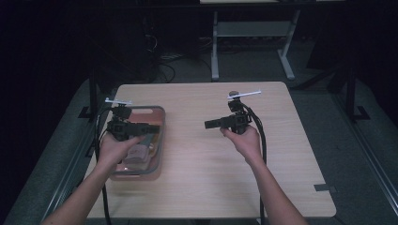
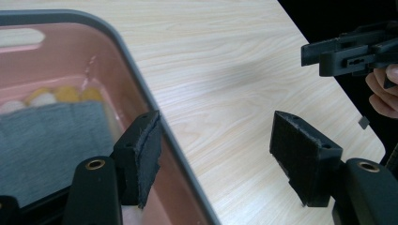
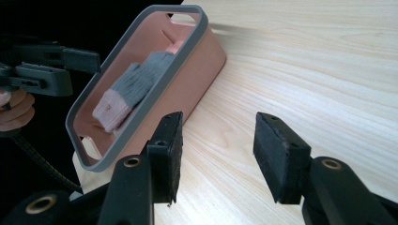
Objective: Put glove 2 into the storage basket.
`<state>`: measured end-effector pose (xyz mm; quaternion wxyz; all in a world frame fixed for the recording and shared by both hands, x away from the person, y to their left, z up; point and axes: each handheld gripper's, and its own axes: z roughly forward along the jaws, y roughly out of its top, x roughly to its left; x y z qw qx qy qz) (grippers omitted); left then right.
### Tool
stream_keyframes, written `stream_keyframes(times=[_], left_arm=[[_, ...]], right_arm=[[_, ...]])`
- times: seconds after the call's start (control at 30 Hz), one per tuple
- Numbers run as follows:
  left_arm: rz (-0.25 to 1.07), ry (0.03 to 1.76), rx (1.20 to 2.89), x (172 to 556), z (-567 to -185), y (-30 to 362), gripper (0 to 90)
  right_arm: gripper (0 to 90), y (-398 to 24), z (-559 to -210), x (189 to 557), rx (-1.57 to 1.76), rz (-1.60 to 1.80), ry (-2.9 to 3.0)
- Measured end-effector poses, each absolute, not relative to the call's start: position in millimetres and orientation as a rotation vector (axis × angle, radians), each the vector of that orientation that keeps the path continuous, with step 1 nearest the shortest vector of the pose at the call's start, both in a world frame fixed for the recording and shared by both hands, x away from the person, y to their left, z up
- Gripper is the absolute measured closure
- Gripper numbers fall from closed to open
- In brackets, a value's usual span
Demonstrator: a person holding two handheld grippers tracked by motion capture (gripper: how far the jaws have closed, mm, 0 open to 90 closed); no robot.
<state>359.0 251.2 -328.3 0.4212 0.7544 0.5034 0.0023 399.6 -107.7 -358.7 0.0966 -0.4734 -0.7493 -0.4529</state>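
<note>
A pink bin with a grey rim point(image 1: 161, 110) stands at the table's left. Inside lies a grey knit cloth with a pale pink end point(image 3: 133, 86), seen as a grey fold point(image 2: 51, 140) with yellow and white bits behind it. My left gripper point(image 1: 151, 127) hovers over the bin's right side, pointing right. Its jaws point(image 2: 218, 154) stand open and bare, straddling the bin's rim point(image 2: 141, 89). My right gripper point(image 1: 209, 124) is held over the table's middle, pointing left toward the bin. It stands open point(image 3: 223, 150) with nothing between the pads, above bare wood.
The light wooden table point(image 1: 211, 178) spreads wide to the right of the bin. A small grey tape patch point(image 1: 325, 188) sits near its right front corner. Beyond the far edge stand white desk legs point(image 1: 215, 51) and cables on a dark floor.
</note>
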Motion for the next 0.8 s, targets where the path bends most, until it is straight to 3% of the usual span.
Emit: stream_keyframes(times=[0.8], left_arm=[[-0.036, 1.192, 1.928, 368.3, -330.9, 202.9, 31.7]], right_arm=[[46.3, -155.6, -363.2, 390.3, -1.490, -1.366, -2.183]])
